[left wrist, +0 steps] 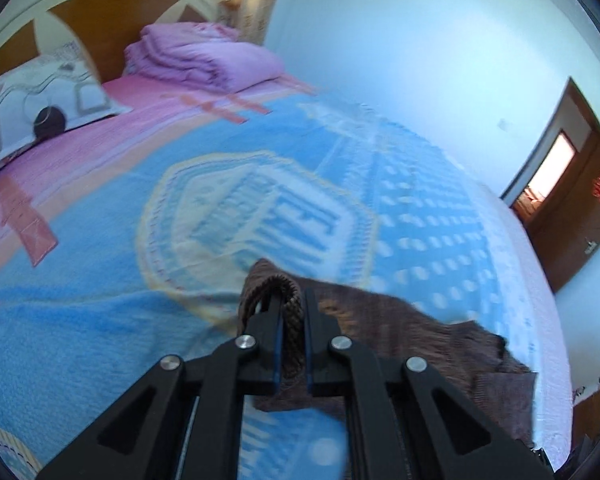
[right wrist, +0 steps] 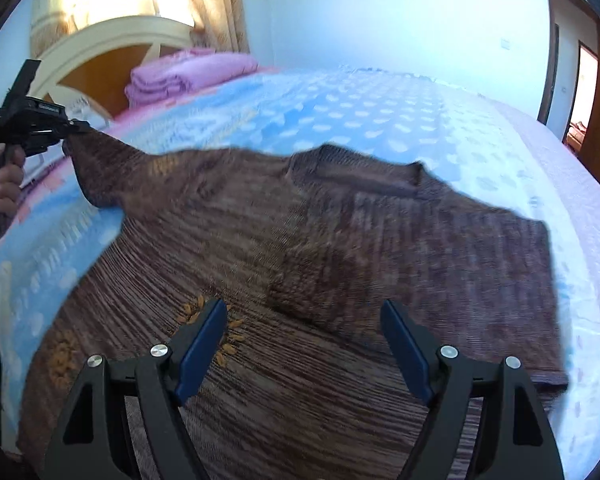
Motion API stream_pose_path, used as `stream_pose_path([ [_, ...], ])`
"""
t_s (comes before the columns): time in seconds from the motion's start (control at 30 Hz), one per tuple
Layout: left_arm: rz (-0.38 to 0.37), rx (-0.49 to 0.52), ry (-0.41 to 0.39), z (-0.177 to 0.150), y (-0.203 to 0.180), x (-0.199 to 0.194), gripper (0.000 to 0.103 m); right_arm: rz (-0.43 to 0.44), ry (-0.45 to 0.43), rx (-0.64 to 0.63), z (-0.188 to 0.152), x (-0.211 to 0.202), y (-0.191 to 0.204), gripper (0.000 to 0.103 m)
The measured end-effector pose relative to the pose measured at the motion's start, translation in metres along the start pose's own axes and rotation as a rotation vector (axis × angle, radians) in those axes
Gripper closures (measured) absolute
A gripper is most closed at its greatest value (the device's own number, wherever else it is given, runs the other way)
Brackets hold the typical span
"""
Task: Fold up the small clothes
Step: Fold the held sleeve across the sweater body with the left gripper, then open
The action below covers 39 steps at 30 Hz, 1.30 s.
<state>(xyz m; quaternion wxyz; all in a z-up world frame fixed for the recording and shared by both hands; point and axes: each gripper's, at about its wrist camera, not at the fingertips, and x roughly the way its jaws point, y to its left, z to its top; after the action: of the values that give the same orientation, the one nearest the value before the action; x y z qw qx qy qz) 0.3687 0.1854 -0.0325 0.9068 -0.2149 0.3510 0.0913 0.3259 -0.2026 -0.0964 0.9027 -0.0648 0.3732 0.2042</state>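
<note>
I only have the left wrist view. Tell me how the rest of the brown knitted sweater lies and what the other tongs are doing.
Observer: The brown knitted sweater lies spread across the blue patterned bedspread, neckline toward the far side.
Operator: Report the right tongs.
Observer: The right tongs hover open above the sweater's lower part, nothing between the blue pads.
Operator: Describe my grip from over there.
Observer: The left tongs, shut, pinch the ribbed cuff, and the sleeve slopes up off the bed to them.
Operator: Anything on the knit?
Observer: Orange flower motifs sit beside the right tongs' left-hand finger.
</note>
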Motion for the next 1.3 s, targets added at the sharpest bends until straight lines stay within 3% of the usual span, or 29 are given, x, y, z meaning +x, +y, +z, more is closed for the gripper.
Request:
stream_pose_path([
  [0.4,-0.180,0.019,-0.003,-0.016,-0.106,-0.023,0.095,-0.028,-0.031,0.016,-0.030,-0.058,-0.041,0.023],
  [0.7,-0.289,0.120,0.106,-0.092,-0.207,0.013,0.095,-0.011,0.009,0.041,-0.066,-0.069,-0.054,0.023],
  [0.93,-0.229,0.336,0.211,-0.178,-0.266,0.049,0.093,-0.008,0.039,0.085,-0.082,-0.052,-0.063,0.023],
  [1.0,-0.226,0.390,0.218,-0.189,-0.269,0.044,0.088,-0.016,0.036,0.096,-0.083,-0.051,-0.065,0.023],
  [1.07,-0.234,0.439,0.188,-0.192,-0.265,0.028,0.069,-0.015,0.035,0.113,-0.084,-0.049,-0.069,0.023],
  [1.2,-0.178,0.518,0.044,-0.177,-0.234,-0.006,0.046,-0.013,0.019,0.126,-0.085,-0.050,-0.070,0.023],
  [1.23,-0.117,0.540,0.006,-0.170,-0.222,-0.007,0.039,-0.020,0.012,0.122,-0.084,-0.051,-0.069,0.023],
  [1.3,0.049,0.572,-0.058,-0.153,-0.194,0.002,0.037,-0.032,0.001,0.119,-0.083,-0.053,-0.067,0.023],
])
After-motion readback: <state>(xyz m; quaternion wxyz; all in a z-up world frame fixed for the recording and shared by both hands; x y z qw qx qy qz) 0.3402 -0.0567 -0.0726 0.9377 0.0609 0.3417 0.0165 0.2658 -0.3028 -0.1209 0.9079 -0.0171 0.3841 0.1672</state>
